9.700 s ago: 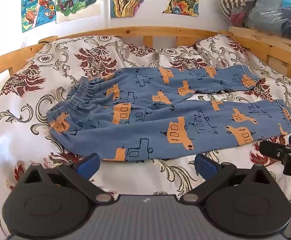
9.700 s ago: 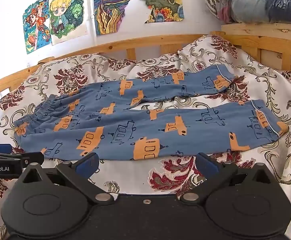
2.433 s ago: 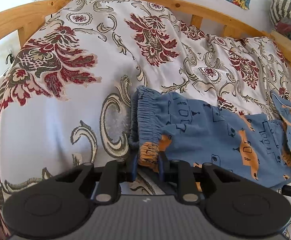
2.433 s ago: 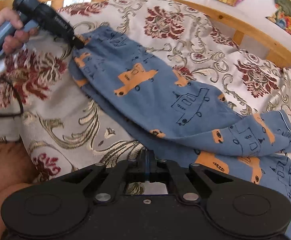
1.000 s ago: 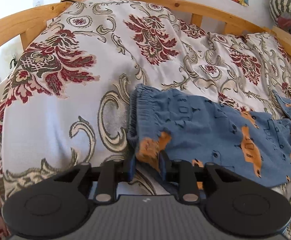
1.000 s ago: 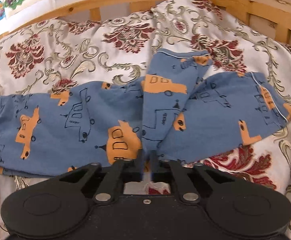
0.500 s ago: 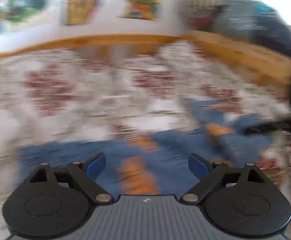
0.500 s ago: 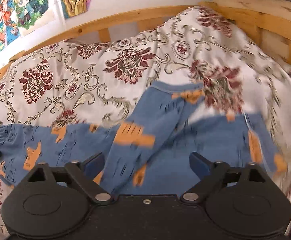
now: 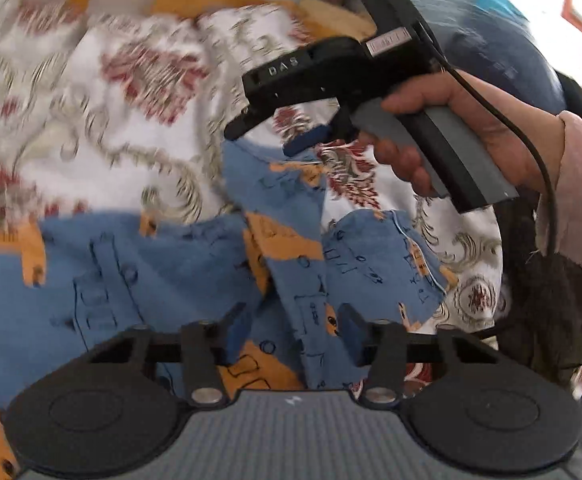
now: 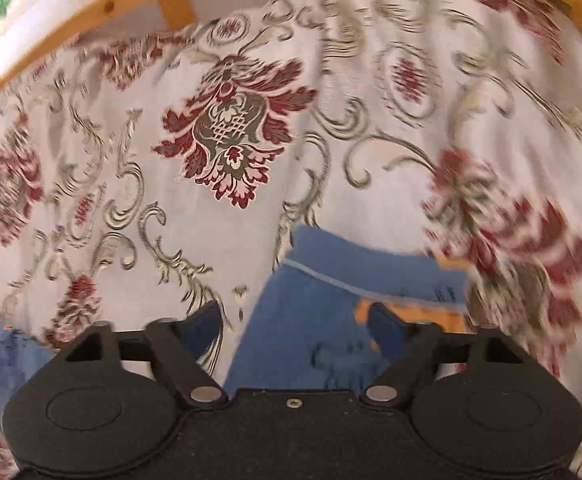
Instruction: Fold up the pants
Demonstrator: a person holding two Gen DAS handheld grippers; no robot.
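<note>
The blue pants (image 9: 139, 280) with orange cars are lying on the flowery bedspread (image 10: 227, 152). The left gripper (image 9: 291, 338) is hanging over a pant leg, fingers apart. The right gripper (image 10: 295, 326) is hanging wide apart over the leg's hem.

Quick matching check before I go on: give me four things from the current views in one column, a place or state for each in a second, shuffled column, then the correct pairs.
Things
1. left tongs
2. right tongs
3. pants
4. bed rail

Places or states
A. wooden, along the far edge of the floral bedspread
B. open, over the overlapped legs of the pants
C. blue with orange vehicles, lying on the bedspread
D. open, over a white-piped leg cuff

Pairs: 1-B, 2-D, 3-C, 4-A
</note>
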